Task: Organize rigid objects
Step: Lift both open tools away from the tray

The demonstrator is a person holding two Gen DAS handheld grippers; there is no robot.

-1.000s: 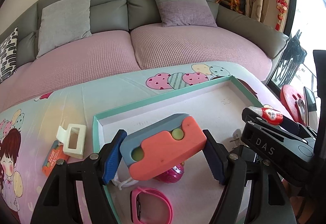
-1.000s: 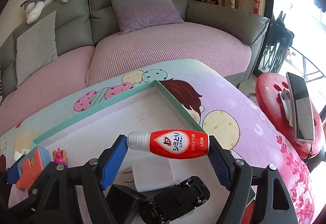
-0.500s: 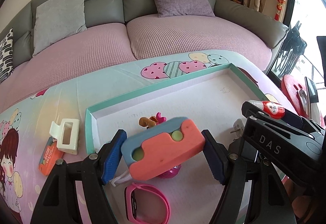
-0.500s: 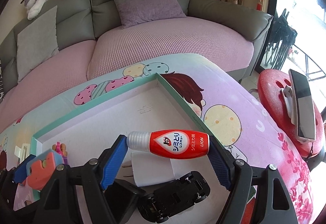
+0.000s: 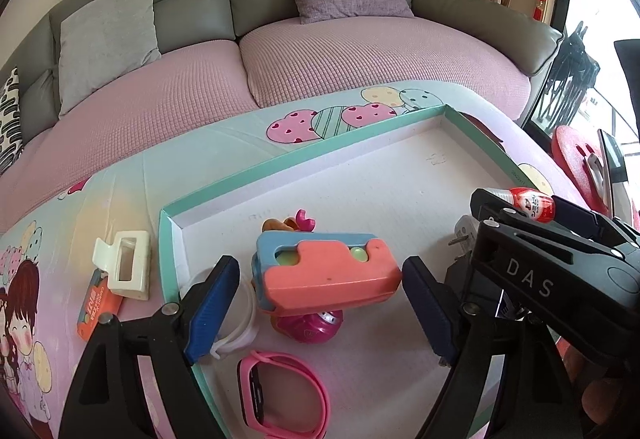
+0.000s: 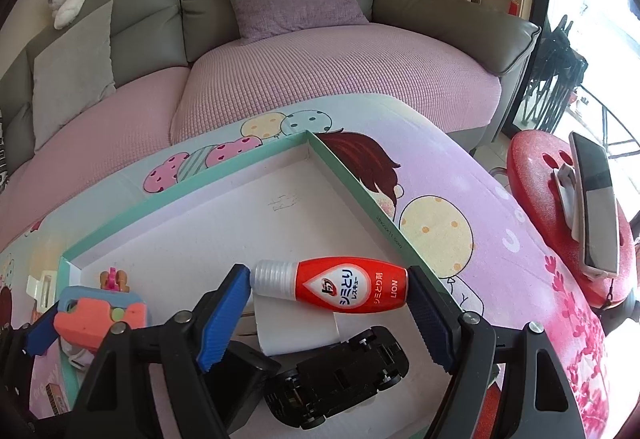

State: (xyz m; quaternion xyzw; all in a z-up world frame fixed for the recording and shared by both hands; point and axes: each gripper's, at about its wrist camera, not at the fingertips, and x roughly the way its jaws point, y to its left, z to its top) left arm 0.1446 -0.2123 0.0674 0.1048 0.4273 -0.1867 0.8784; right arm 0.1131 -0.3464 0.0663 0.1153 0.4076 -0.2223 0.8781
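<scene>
Left gripper spread wide, pads clear of the blue-and-coral toy block, which sits inside the teal-rimmed tray atop a magenta ball toy. Right gripper clamps the red stain-remover bottle sideways over the tray, apparently lifted. Pink watch near the tray's front; hair clip outside on the surface.

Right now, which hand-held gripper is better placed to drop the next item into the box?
Right: the right hand-held gripper is shut on the red bottle over the teal box; the left hand-held gripper is open, holding nothing.
</scene>
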